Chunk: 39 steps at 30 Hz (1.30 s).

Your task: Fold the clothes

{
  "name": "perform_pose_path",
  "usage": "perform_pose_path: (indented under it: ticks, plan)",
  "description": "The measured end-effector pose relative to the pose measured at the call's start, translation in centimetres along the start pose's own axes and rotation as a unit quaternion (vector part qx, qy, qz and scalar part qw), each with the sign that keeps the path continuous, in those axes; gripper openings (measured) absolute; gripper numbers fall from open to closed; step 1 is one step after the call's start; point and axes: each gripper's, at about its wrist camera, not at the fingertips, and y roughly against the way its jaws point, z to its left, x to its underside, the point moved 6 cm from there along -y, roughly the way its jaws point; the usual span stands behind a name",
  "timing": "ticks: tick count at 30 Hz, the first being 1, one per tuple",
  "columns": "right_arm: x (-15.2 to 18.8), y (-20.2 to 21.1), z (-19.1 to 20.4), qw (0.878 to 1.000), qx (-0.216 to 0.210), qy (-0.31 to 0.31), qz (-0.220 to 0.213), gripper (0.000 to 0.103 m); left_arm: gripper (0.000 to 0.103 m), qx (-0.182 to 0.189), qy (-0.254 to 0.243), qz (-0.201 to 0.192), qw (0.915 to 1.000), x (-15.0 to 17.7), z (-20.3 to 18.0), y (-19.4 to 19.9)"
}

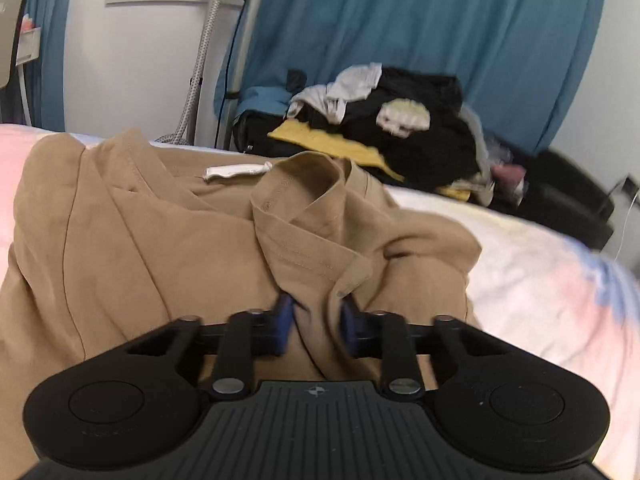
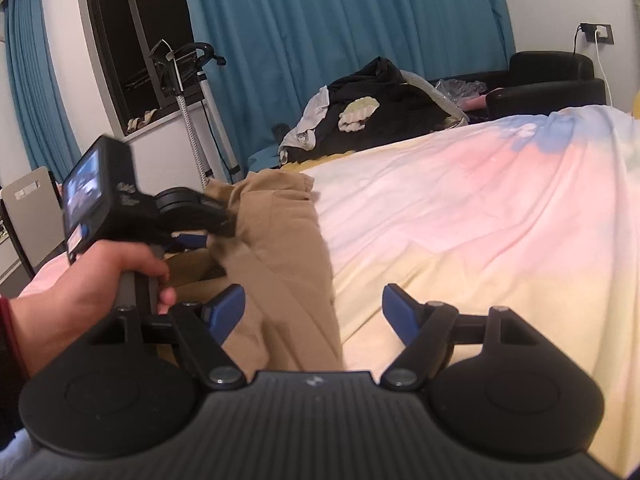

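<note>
A tan shirt [image 1: 160,240] lies crumpled on the bed, with its white neck label [image 1: 236,171] showing. My left gripper [image 1: 316,316] is shut on a raised fold of this shirt, blue pads pressing it from both sides. In the right wrist view the left gripper [image 2: 200,236], held by a person's hand [image 2: 92,280], pinches the shirt [image 2: 280,240] at its left edge. My right gripper [image 2: 314,308] is open just above the shirt's near end. Its left finger hangs over the cloth and its right finger over the bedsheet, and neither pad touches the shirt.
The bed has a pastel pink, yellow and blue sheet [image 2: 460,220]. A heap of dark, white and yellow clothes [image 2: 372,108] sits beyond the far edge. Blue curtains [image 2: 340,20], a black armchair [image 2: 548,80] and a steamer stand [image 2: 188,92] line the walls.
</note>
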Motion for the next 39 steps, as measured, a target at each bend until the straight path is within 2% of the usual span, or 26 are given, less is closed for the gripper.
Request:
perform_pose_path:
  ticks: [1,3,5,7,11,12,14,15,16,18,23,28,31,33,36,39]
  plan:
    - [-0.1,-0.1,-0.1,1.000,-0.005,-0.009,0.002,0.077,0.007,0.004,0.005,-0.007,1.0000,-0.1,0.1,0.7]
    - [-0.3,0.0,-0.3,1.000,-0.014,-0.024,0.004,0.077,0.006,0.012,0.024,-0.020,0.9994,-0.3,0.5,2.2]
    - [-0.5,0.2,-0.3,0.999,-0.018,-0.030,0.002,0.077,0.006,0.003,0.046,-0.023,0.9987,-0.1,1.3,3.5]
    - [-0.6,0.3,-0.2,1.000,-0.016,-0.025,0.000,0.077,0.006,-0.008,0.058,-0.007,0.9982,0.7,2.4,3.7]
    - [-0.4,0.4,0.0,1.000,-0.019,-0.011,0.000,0.077,0.009,-0.013,0.040,0.031,0.9986,1.5,3.4,2.9]
    - [-0.4,0.4,0.1,1.000,-0.020,-0.007,0.000,0.077,0.012,-0.008,0.043,0.032,0.9985,1.5,3.5,3.4]
    - [-0.3,0.5,0.4,1.000,-0.026,0.007,0.003,0.077,0.030,0.003,0.040,0.032,0.9987,1.3,3.3,5.3]
    - [-0.3,0.6,0.6,0.999,-0.030,0.014,0.003,0.077,0.051,0.008,0.034,0.032,0.9989,1.2,3.0,6.4]
    - [-0.3,0.9,0.7,0.999,-0.034,0.019,0.002,0.077,0.063,0.017,0.017,0.026,0.9994,1.2,2.7,8.0]
    - [-0.3,1.5,0.9,0.999,-0.040,0.025,0.005,0.077,0.065,0.031,-0.022,0.012,0.9992,1.7,2.1,11.4]
    - [0.1,3.6,0.9,0.999,-0.039,0.031,0.013,0.077,0.065,0.050,-0.081,0.030,0.9950,5.8,2.2,18.6]
    - [0.9,6.4,0.9,0.999,-0.034,0.035,0.019,0.077,0.065,0.068,-0.066,0.028,0.9952,10.0,3.5,24.0]
    - [1.1,7.6,0.7,0.999,-0.005,0.048,0.022,0.078,0.070,0.076,-0.060,0.011,0.9952,11.9,4.8,26.4]
    - [1.1,8.1,0.0,0.999,0.007,0.035,0.027,0.080,0.070,0.076,-0.053,0.007,0.9957,12.9,5.9,27.7]
    - [2.0,8.2,-1.0,0.998,0.016,-0.002,0.063,0.080,0.071,0.104,-0.009,0.017,0.9944,13.0,6.7,28.4]
    - [3.6,8.6,-0.6,0.994,0.014,-0.012,0.104,0.080,0.071,0.106,-0.016,0.005,0.9942,12.8,6.6,28.8]
